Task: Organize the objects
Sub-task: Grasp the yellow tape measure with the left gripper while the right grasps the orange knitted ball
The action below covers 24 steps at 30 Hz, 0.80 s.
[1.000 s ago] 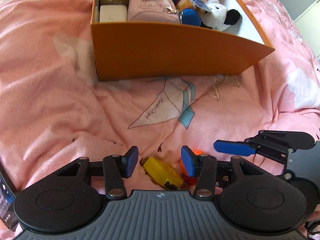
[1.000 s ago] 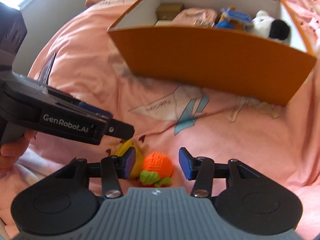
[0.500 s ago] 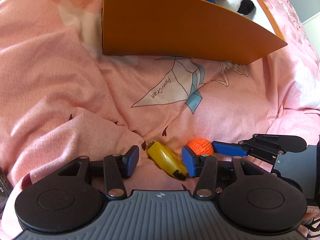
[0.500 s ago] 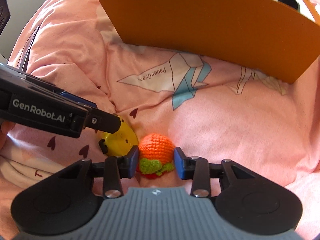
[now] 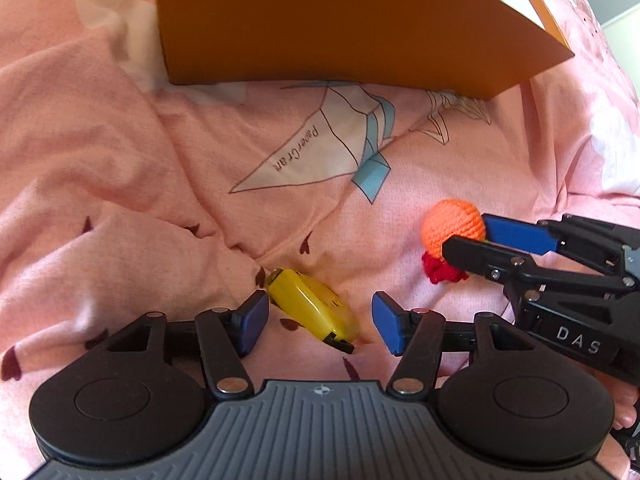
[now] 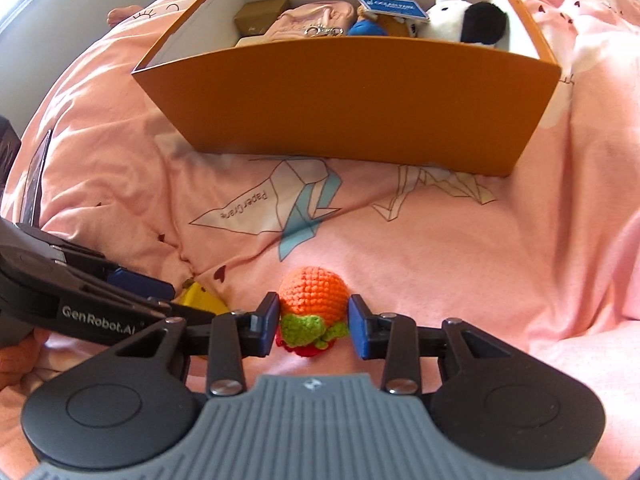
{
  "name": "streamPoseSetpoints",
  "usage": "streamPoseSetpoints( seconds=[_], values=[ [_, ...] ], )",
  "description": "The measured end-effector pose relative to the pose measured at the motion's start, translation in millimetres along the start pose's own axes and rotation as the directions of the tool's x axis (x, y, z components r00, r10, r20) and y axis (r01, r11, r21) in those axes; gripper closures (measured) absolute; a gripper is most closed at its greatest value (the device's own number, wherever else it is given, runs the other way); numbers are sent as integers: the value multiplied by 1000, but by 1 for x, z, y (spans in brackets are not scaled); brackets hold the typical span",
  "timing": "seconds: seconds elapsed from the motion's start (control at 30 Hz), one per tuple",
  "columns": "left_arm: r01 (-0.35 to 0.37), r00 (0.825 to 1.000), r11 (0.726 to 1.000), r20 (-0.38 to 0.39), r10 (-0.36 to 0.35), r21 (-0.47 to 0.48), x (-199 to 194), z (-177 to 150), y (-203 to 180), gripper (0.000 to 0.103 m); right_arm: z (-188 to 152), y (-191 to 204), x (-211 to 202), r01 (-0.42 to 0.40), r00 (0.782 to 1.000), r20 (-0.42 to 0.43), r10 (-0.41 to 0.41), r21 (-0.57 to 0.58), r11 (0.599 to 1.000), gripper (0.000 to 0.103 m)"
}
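Note:
A yellow tape measure (image 5: 312, 312) lies on the pink bedsheet (image 5: 120, 160). My left gripper (image 5: 319, 324) points down over it with its jaws opening. The left pad sits close to it and the right pad stands clear of it. To the right, my right gripper (image 6: 314, 324) is shut on an orange crochet toy (image 6: 312, 292) with a green and red base; both blue pads press its sides. The left wrist view shows the same toy (image 5: 454, 226) in the right gripper (image 5: 468, 236). An orange box (image 6: 352, 100) stands beyond.
The box holds a white and black plush (image 6: 464, 20), a pink pouch (image 6: 312, 20), small boxes (image 6: 260, 12) and a blue tag (image 6: 390, 8). A dark flat object (image 6: 36, 184) lies at the left bed edge. A hand (image 6: 16, 356) grips the left tool.
The right jaws have closed on the orange toy and carried it to the right, away from the yellow tape measure. The left jaws have spread wider and sunk closer to the tape measure.

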<state>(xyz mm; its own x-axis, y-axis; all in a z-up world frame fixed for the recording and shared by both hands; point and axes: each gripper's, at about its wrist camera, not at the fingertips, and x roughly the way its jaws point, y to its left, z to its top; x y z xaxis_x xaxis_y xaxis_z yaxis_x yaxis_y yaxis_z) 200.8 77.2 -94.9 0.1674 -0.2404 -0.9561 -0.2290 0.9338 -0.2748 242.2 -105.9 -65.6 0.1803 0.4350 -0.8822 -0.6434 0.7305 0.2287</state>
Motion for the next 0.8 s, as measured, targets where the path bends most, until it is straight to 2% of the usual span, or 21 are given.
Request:
streamPoseSetpoints(
  seconds=[0.17,0.2,0.3,0.47,0.6,0.8],
  values=[
    [-35,999,999,-8,36,28,9,-1,-6,43,-1,-4,-1,-2,1000,5,2,15,1000,64],
    [-42,999,999,-4,42,31,10,-1,-6,47,-1,-4,-1,-3,1000,7,2,17,1000,64],
    [-57,998,998,16,56,40,9,-4,-8,58,-2,-5,-3,1,1000,11,-2,21,1000,64],
    [-54,996,992,71,46,113,1,-11,-18,68,-3,-9,-3,4,1000,13,-5,35,999,64],
    [19,996,989,82,-31,146,-5,-9,-18,71,-2,-12,-3,11,1000,15,-12,44,999,64],
    [138,990,990,35,-137,-21,1,-3,7,71,-4,-15,-4,18,1000,20,-19,57,998,64]
  ],
)
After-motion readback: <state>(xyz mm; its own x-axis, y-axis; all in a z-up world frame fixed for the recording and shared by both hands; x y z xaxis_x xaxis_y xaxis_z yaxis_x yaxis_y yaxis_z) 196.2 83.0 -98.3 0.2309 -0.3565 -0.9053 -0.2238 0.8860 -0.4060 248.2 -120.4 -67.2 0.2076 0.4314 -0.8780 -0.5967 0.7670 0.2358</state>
